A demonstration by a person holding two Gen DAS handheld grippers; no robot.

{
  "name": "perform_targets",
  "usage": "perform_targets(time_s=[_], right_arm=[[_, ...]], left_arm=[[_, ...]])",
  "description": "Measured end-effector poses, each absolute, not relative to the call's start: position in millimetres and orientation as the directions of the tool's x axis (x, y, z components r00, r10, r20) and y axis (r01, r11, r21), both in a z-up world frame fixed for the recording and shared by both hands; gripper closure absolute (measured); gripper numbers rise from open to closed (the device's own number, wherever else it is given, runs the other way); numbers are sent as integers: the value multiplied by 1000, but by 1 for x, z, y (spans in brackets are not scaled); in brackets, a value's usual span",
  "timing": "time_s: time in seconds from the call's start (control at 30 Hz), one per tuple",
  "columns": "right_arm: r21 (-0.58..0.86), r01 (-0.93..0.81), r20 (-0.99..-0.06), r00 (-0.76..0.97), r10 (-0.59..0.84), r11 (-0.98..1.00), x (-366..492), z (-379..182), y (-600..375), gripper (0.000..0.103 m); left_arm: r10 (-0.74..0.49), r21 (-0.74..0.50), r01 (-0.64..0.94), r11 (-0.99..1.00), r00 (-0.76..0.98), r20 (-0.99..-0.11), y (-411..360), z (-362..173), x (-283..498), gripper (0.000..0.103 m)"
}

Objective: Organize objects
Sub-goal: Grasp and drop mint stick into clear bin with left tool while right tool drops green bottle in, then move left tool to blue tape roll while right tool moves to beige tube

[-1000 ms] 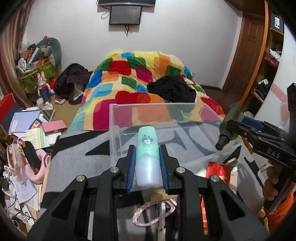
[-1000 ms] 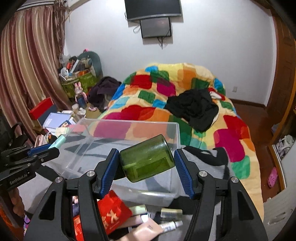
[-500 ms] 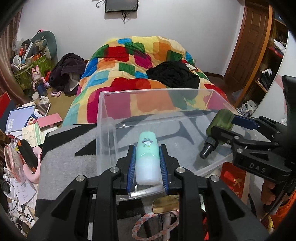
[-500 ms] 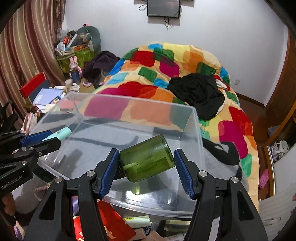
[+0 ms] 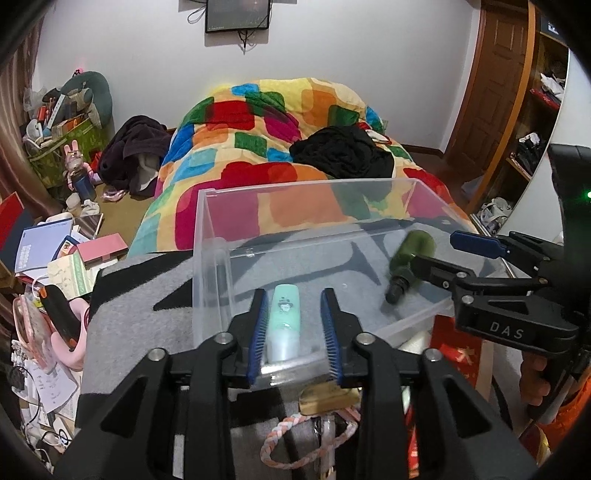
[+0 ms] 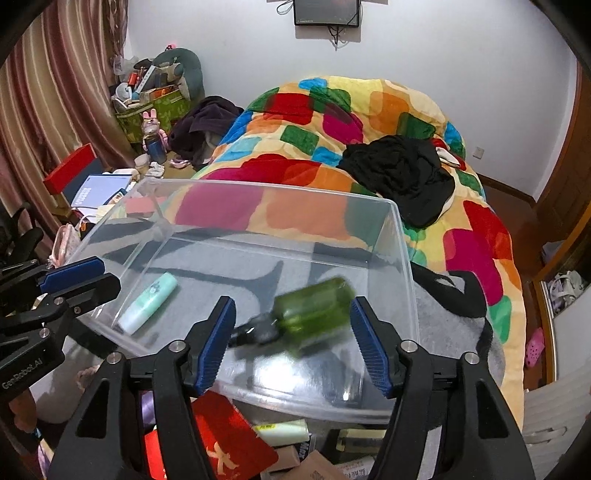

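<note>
Left hand-held gripper (image 5: 293, 328) opening, mint tube (image 5: 283, 325) loose between pads, lying inside clear bin (image 5: 207, 236). Right hand-held gripper (image 6: 293, 347) opening, green bottle (image 6: 314, 314) dropping free, blurred; likely to roll and knock tube or wall.

A home bedroom: a bed (image 6: 369, 122) under a patchwork quilt, striped curtains (image 6: 55, 110), a wall-mounted screen (image 6: 327, 13), floor clutter
</note>
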State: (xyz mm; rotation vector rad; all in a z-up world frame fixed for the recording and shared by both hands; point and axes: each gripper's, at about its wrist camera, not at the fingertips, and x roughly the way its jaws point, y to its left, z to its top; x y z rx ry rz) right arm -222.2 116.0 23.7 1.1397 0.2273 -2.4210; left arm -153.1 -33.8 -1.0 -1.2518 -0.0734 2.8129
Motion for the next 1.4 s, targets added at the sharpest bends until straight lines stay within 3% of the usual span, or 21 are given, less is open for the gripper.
perform_targets(time_s=[0.07, 0.23, 0.3, 0.47, 1.13, 1.4], right_arm=[[48, 460, -753, -566, -335, -886, -219, 26, 119, 32], [55, 453, -724, -595, -348, -890, -205, 37, 130, 30], [49, 448, -710, -613, -347, -892, -197, 42, 138, 26], [38, 435, -674, -653, -345, -900, -175, 52, 158, 21], [190, 420, -769, -499, -401, -887, -118, -6, 188, 20], [144, 487, -789, -469, -397, -861, -94, -21, 168, 21]], left_arm=[[77, -71, -38, -997, -683, -727, -33, 3, -147, 58], [46, -38, -27, -999, -721, -691, -30, 15, -129, 41], [37, -32, -21, -999, -739, -673, -29, 20, -120, 30], [8, -9, -3, -1000, -771, -637, -28, 24, -96, 20], [32, -25, -20, -999, -738, -674, -2, -20, -17, 22], [75, -70, -36, -997, -708, -703, 3, -35, -10, 57]])
